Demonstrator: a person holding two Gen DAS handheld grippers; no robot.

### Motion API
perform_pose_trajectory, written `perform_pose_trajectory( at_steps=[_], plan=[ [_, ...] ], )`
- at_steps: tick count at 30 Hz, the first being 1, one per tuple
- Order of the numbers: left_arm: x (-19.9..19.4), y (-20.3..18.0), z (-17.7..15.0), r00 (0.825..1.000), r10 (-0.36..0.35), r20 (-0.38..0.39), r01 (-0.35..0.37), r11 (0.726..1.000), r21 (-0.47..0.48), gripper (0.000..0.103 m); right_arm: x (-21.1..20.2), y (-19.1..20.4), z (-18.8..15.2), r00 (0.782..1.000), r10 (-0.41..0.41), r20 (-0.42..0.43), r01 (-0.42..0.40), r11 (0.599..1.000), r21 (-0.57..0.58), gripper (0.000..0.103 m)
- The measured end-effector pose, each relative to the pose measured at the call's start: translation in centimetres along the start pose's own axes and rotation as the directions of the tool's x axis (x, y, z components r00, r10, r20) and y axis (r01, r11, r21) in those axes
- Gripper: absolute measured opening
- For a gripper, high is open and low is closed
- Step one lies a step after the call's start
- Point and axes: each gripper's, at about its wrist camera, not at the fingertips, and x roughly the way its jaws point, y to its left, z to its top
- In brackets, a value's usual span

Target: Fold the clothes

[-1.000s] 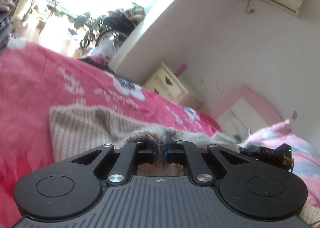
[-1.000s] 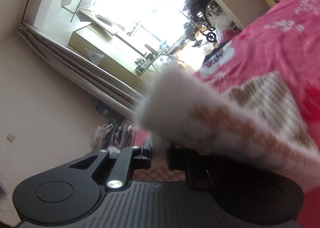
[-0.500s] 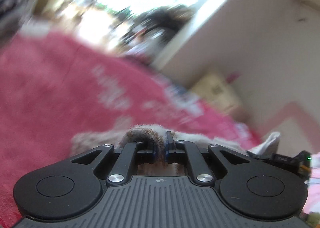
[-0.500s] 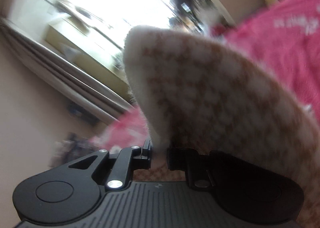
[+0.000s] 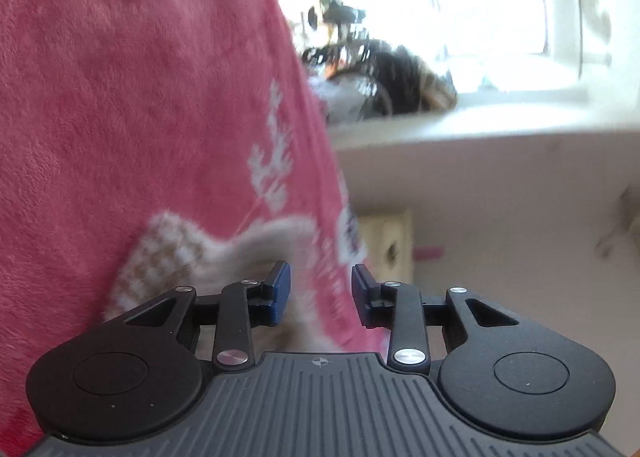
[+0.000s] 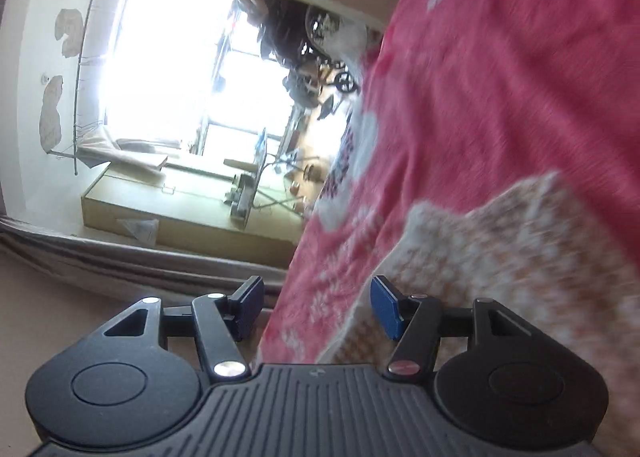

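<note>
Left wrist view: left tool [image 5: 320, 291] is opening, pads spread, nothing pinched between them.
Garment, left view: checked knit [image 5: 168, 257] is lying on the pink blanket [image 5: 120, 97] of the bed, just beyond the left pad.
Change, left: the cloth gripped a second ago is now released; camera is rolling.
Right wrist view: right tool [image 6: 316, 307] is opening, jaws wide, no cloth pressed.
Garment, right view: knit [image 6: 520, 257] is resting flat on the blanket [image 6: 520, 77], beside the right pad.
Change, right: the raised flap is now down.
Meaning: this fold is judged laid; next fold pending.
</note>
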Motion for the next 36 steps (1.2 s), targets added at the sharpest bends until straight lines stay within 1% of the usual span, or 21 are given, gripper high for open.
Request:
perform_pose_trajectory(
  at_steps=[2,5,8,10,13,16,17,18,20,21,23,25,27,29,32,36],
  plan=[
    [-0.5,-0.7,0.3,1.0,-0.008,0.018,0.008,1.0,-0.001,0.037,-2.1,-0.1,-0.4,1.0,-0.015,0.003,0.015,1.0,-0.021,0.063],
    [-1.4,-2.2,0.0,1.0,0.009,-0.003,-0.009,0.999,0.044,0.037,-5.3,0.1,-1.1,0.999,-0.042,-0.004,0.042,0.997,-0.057,0.063],
    [-3.6,-4.1,-1.9,0.996,0.023,-0.085,-0.007,0.984,0.178,0.039,-9.0,0.9,-3.6,0.997,-0.076,-0.031,0.072,0.992,-0.105,0.063],
    [-5.9,-5.0,-4.0,0.986,0.048,-0.161,-0.001,0.96,0.281,0.043,-11.9,0.9,-5.9,0.995,-0.088,-0.056,0.081,0.99,-0.115,0.066],
    [-9.5,-4.7,-8.1,0.962,0.093,-0.259,0.011,0.928,0.372,0.048,-15.4,-1.0,-9.8,0.99,-0.113,-0.087,0.107,0.992,-0.068,0.073],
    [-11.9,-2.3,-12.1,0.934,0.156,-0.322,-0.015,0.917,0.398,0.05,-16.2,-4.4,-13.1,0.984,-0.139,-0.107,0.141,0.99,0.015,0.073],
    [-12.4,-1.3,-13.2,0.927,0.18,-0.328,-0.033,0.914,0.405,0.051,-16.0,-5.7,-13.8,0.982,-0.154,-0.107,0.159,0.987,0.039,0.073],
    [-12.7,-0.2,-13.9,0.927,0.198,-0.317,-0.057,0.913,0.404,0.051,-15.7,-6.8,-14.3,0.982,-0.159,-0.102,0.167,0.984,0.069,0.075],
    [-13.1,2.0,-15.2,0.933,0.22,-0.284,-0.1,0.918,0.383,0.051,-15.3,-8.8,-14.6,0.989,-0.13,-0.065,0.138,0.981,0.139,0.075],
    [-13.2,2.9,-15.6,0.936,0.228,-0.267,-0.118,0.92,0.373,0.051,-15.1,-9.4,-14.4,0.992,-0.122,-0.04,0.126,0.98,0.153,0.075],
    [-13.2,4.2,-15.9,0.943,0.241,-0.23,-0.149,0.923,0.354,0.051,-14.7,-10.5,-13.9,0.994,-0.107,0.009,0.103,0.978,0.181,0.074],
    [-13.2,4.8,-15.6,0.949,0.244,-0.202,-0.165,0.925,0.342,0.051,-14.2,-11.3,-13.4,0.995,-0.094,0.041,0.084,0.975,0.205,0.073],
    [-13.3,5.1,-15.0,0.955,0.233,-0.186,-0.164,0.932,0.324,0.051,-13.6,-11.5,-12.7,0.995,-0.084,0.053,0.072,0.979,0.19,0.073],
    [-13.3,5.4,-14.2,0.96,0.209,-0.186,-0.15,0.946,0.287,0.053,-13.0,-11.5,-12.3,0.996,-0.073,0.055,0.063,0.984,0.168,0.073],
    [-13.0,6.1,-13.5,0.966,0.173,-0.19,-0.129,0.966,0.225,0.055,-12.3,-12.0,-12.2,0.996,-0.053,0.073,0.039,0.982,0.187,0.073],
    [-12.3,6.6,-13.3,0.974,0.142,-0.177,-0.111,0.979,0.173,0.055,-11.9,-12.5,-11.9,0.995,-0.033,0.097,0.013,0.981,0.196,0.073]
  ],
)
